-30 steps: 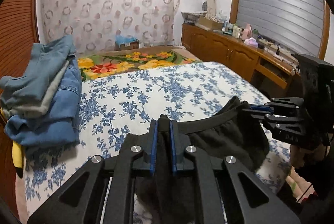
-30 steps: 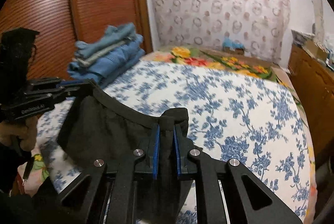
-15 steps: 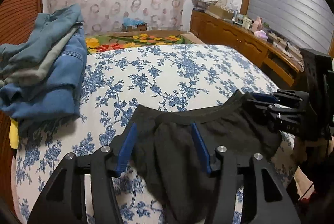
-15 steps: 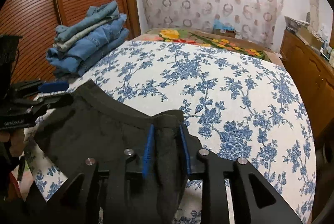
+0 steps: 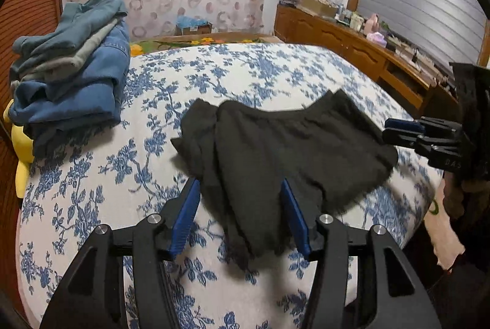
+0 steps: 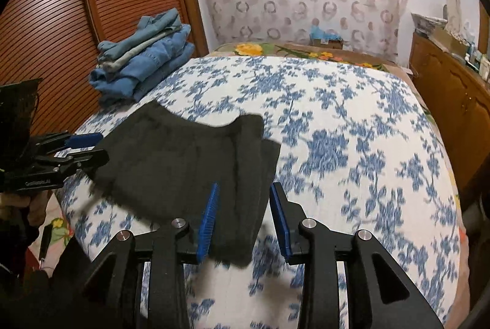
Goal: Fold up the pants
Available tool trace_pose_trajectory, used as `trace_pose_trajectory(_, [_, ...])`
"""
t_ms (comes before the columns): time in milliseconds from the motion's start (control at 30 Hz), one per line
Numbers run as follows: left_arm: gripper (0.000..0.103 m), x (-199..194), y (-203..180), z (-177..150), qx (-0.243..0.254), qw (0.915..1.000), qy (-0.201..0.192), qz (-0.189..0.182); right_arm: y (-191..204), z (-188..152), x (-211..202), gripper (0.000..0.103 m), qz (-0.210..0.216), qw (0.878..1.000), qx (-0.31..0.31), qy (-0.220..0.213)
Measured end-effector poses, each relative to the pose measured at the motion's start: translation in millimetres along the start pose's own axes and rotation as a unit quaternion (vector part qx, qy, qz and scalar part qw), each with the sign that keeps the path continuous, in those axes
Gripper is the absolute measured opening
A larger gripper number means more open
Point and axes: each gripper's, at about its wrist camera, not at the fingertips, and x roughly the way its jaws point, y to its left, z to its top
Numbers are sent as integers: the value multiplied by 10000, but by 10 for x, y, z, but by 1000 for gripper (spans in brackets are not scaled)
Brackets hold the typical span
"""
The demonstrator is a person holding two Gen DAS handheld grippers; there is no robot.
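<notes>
The black pants [image 5: 288, 145] lie loose on the blue-flowered bedspread [image 5: 245, 74], waistband away from me, one edge folded over at the left. My left gripper [image 5: 240, 191] is open, its blue pads on either side of the near hem, holding nothing. In the right wrist view the pants [image 6: 190, 157] lie at the near left of the bed. My right gripper [image 6: 243, 194] is open around their right edge. The right gripper also shows in the left wrist view [image 5: 404, 130], and the left gripper shows in the right wrist view [image 6: 88, 148], both beside the cloth.
A stack of folded blue jeans [image 5: 70, 77] sits at the bed's left side by the wooden slatted wardrobe [image 6: 92, 7]. A wooden dresser [image 5: 352, 50] with clutter runs along the right. A yellow item [image 5: 21, 151] lies at the left edge.
Both grippers were shut on the pants' waistband and held it up. They have opened, and the pants have dropped flat onto the bed. Both grippers have drawn back toward me.
</notes>
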Motion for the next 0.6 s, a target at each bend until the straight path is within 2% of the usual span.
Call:
trace_pose_trajectory(433, [56, 91, 76, -83, -92, 9998, 130, 106, -24, -137, -38, 36, 139, 9996, 92, 246])
trace_pose_trajectory(600, [61, 112, 80, -93, -110, 9997, 156, 144, -19, -158, -18, 36, 141, 9995, 85, 286])
